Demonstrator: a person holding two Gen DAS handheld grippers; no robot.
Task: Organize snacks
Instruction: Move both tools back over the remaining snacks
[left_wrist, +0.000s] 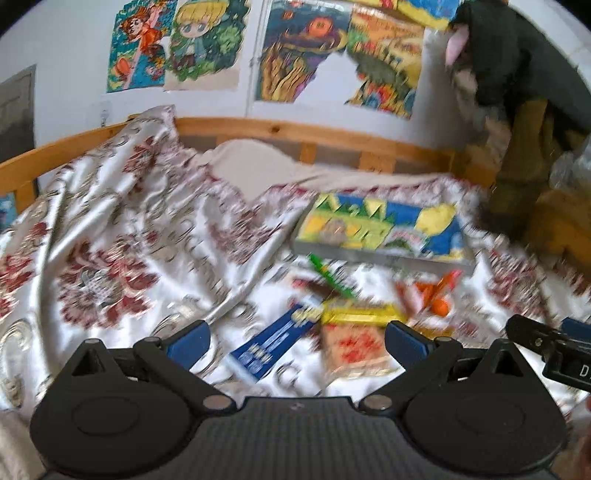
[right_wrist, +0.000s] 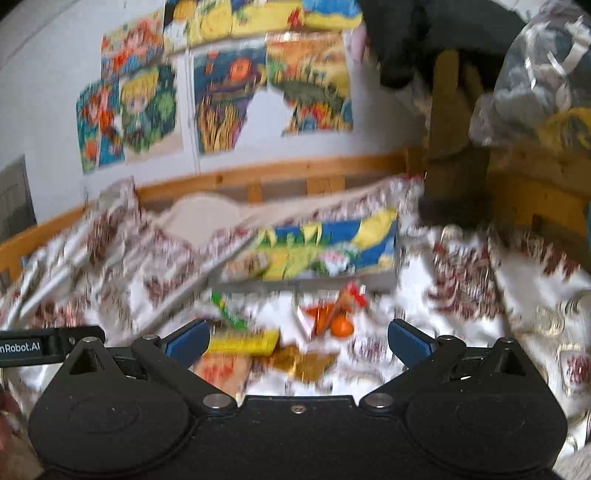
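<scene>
Several snack packs lie loose on a patterned bedspread (left_wrist: 122, 236): a blue pack (left_wrist: 271, 341), a yellow bar (left_wrist: 364, 314), a pale pack with red print (left_wrist: 354, 349), a green wrapper (left_wrist: 330, 277) and an orange pack (left_wrist: 434, 293). Behind them lies a flat colourful box (left_wrist: 384, 229). My left gripper (left_wrist: 297, 341) is open and empty just above the blue and pale packs. My right gripper (right_wrist: 297, 341) is open and empty over the yellow bar (right_wrist: 243, 341), a golden wrapper (right_wrist: 306, 362) and the orange pack (right_wrist: 332, 314). The box also shows in the right wrist view (right_wrist: 325, 247). Both views are blurred.
A wooden bed rail (left_wrist: 295, 133) runs along the wall under colourful posters (left_wrist: 332, 55). Dark clothing (left_wrist: 517, 55) hangs on a wooden post (right_wrist: 450, 122) at the right. A plastic bag (right_wrist: 543, 70) sits at the upper right. The right gripper's edge shows in the left wrist view (left_wrist: 554, 347).
</scene>
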